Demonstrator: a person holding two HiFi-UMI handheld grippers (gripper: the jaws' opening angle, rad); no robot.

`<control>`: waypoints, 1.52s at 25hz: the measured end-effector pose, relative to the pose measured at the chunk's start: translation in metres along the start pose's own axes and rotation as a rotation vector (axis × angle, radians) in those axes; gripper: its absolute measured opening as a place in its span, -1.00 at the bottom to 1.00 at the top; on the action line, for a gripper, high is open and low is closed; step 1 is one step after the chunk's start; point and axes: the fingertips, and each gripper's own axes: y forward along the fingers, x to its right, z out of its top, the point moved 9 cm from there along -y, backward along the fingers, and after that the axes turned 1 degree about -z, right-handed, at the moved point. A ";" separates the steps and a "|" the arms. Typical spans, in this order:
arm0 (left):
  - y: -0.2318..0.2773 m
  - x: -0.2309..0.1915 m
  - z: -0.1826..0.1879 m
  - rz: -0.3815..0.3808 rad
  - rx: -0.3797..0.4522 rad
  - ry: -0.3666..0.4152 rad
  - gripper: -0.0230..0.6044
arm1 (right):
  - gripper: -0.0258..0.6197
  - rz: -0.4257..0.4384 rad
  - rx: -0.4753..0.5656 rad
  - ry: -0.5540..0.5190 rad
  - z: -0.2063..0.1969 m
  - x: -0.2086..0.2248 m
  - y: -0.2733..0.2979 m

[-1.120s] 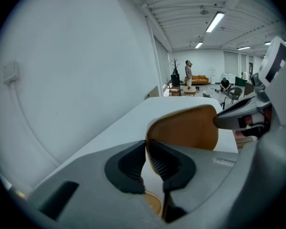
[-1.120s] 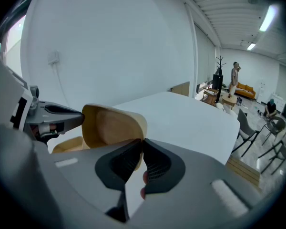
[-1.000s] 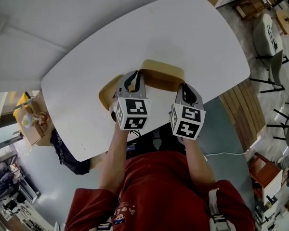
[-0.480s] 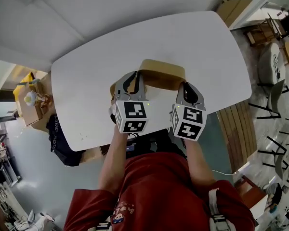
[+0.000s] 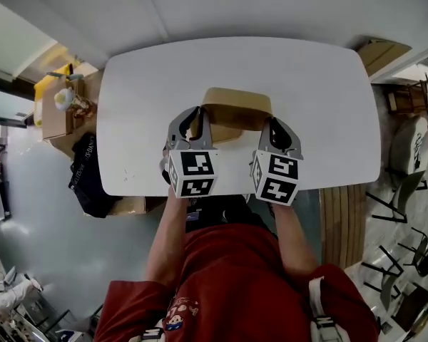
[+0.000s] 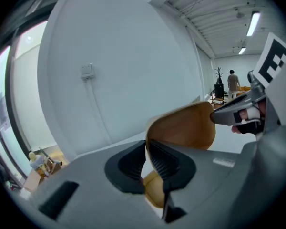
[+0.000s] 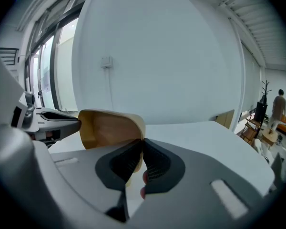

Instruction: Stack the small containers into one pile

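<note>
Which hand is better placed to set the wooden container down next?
Neither alone, I'd judge. The left tool is shut on one end rim of the wooden container, the right tool on the opposite rim, above the white table. Lowering it likely needs both together.

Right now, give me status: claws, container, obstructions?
Left claw shut on wooden container, left rim. Right claw shut on its right rim. Container looks held above white table. Nothing seen blocking.
</note>
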 end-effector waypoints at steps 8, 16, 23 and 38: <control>-0.024 -0.017 -0.031 0.079 -0.047 -0.070 -0.82 | -0.86 0.091 -0.032 -0.062 -0.008 -0.030 0.006; -0.029 -0.011 -0.046 0.083 -0.096 -0.093 -0.82 | -0.87 0.145 -0.106 -0.088 -0.018 -0.029 0.009; -0.026 -0.015 -0.054 0.080 -0.158 -0.106 -0.82 | -0.87 0.248 -0.246 -0.073 -0.021 -0.028 0.025; -0.006 -0.026 -0.076 0.010 -0.324 -0.157 -0.82 | -0.87 0.353 -0.468 -0.040 -0.034 -0.030 0.068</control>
